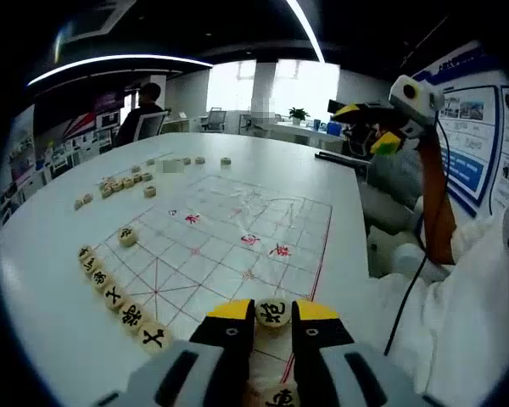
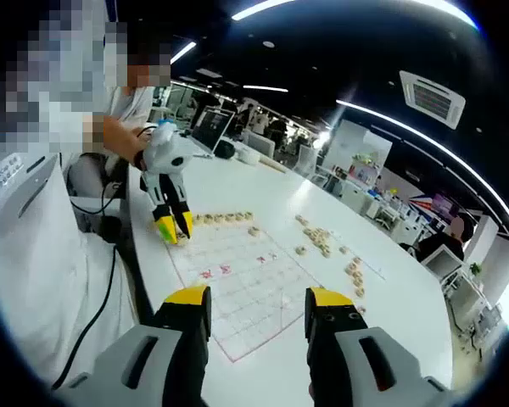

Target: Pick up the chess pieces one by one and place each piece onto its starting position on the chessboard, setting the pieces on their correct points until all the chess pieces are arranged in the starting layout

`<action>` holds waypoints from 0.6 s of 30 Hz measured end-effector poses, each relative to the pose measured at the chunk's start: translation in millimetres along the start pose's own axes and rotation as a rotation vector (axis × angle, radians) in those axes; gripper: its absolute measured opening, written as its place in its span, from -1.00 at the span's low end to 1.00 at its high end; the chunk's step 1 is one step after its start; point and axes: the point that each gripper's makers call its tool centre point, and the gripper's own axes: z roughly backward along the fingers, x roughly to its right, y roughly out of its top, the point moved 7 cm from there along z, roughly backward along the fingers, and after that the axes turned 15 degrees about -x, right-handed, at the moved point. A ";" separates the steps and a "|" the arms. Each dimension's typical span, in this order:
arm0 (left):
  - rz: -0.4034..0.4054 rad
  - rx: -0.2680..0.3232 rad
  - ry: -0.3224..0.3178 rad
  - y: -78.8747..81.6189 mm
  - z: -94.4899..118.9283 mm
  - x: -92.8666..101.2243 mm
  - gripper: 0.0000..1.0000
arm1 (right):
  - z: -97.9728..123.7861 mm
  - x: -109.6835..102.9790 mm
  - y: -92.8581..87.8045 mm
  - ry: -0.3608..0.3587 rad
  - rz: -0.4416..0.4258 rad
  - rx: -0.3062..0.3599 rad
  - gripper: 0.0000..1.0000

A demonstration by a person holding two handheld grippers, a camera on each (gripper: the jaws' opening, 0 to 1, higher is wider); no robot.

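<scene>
A round chess piece (image 1: 273, 312) is pinched in the left tongs (image 1: 272, 322) just over the chessboard (image 1: 229, 246) edge nearest them, by the piece row (image 1: 119, 297), while the right tongs (image 2: 257, 309) are held spread and empty above the desk (image 2: 390, 297).

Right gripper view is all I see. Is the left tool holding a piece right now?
Observer: Yes, the left tool is shut on a piece with a black character.
Operator: Anything else near it?
Observer: A second piece lies just behind the held one, low between the jaws.
Operator: And the row beside it?
Observer: That row along the board edge holds about six pieces, all with black characters.
</scene>
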 end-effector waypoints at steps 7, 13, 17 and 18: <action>0.002 -0.005 0.000 -3.0 -1.3 -1.2 -0.60 | -0.2 0.6 0.6 -0.002 -0.003 0.000 -0.10; -0.032 0.014 0.011 0.8 2.3 -4.4 -0.32 | -0.2 1.7 1.1 -0.005 -0.006 0.001 -0.11; -0.014 0.082 0.008 11.2 13.9 -6.2 -0.27 | -0.1 2.8 0.8 -0.009 -0.012 0.001 -0.11; -0.015 0.088 0.010 12.8 16.1 -6.8 -0.26 | -0.3 2.7 0.7 -0.008 -0.012 0.000 -0.11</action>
